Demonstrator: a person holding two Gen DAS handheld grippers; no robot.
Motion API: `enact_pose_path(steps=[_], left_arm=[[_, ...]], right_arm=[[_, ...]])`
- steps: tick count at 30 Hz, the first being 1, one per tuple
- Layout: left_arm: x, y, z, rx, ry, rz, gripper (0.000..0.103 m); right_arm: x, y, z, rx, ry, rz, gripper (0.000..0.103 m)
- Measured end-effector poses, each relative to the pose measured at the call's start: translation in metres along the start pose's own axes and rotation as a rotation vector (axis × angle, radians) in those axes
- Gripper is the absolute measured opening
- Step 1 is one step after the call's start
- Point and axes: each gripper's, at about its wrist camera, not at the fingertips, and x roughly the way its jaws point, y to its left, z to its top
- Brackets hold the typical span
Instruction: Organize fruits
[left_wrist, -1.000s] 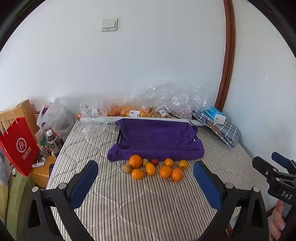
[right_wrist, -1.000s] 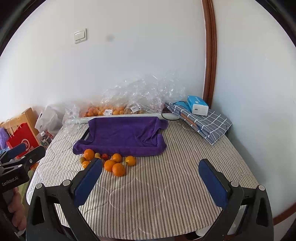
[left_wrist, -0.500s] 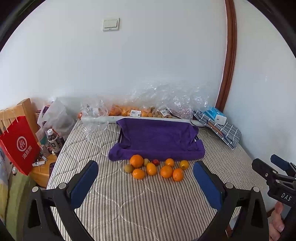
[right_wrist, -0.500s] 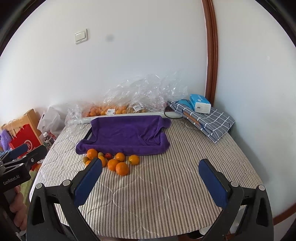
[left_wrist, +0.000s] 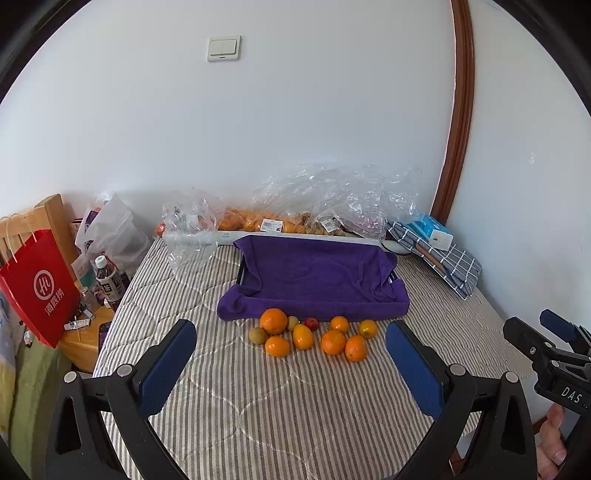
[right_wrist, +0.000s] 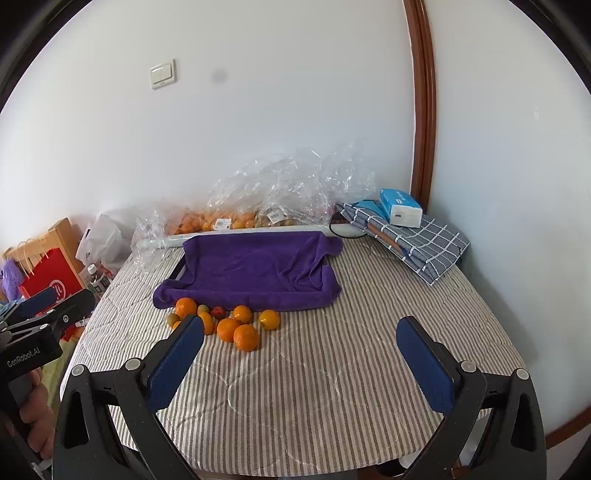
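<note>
Purple towel (left_wrist: 314, 280) hides tray (left_wrist: 241, 273) (only edge shows).

Orange fruits (left_wrist: 273, 320), one small red (left_wrist: 311, 324). Purple towel (left_wrist: 314, 280). Grey-and-white striped table cover (left_wrist: 258, 413). Blue-grey checked cloth (right_wrist: 424, 240). Red paper bag (left_wrist: 37, 288). Blue gripper pads (left_wrist: 166, 365).

Ahead of the jaws lay seven oranges (left_wrist: 273, 321), two greenish-brown fruits (left_wrist: 258, 335) and one small red fruit (left_wrist: 311, 324). Beyond them sat one purple towel (left_wrist: 314, 280).
</note>
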Motion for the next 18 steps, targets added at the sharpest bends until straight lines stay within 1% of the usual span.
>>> enact_pose_path(steps=[7, 18], left_arm=[[0.0002, 0.0011, 0.0001, 0.0, 0.001, 0.0, 0.103], [0.001, 0.0051, 0.001, -0.003, -0.001, -0.001, 0.103]], right_arm=[[-0.0016, 0.0006, -0.0005, 0.001, -0.004, 0.011, 0.103], [0.0015, 0.004, -0.0003, -0.002, -0.006, 0.004, 0.103]])
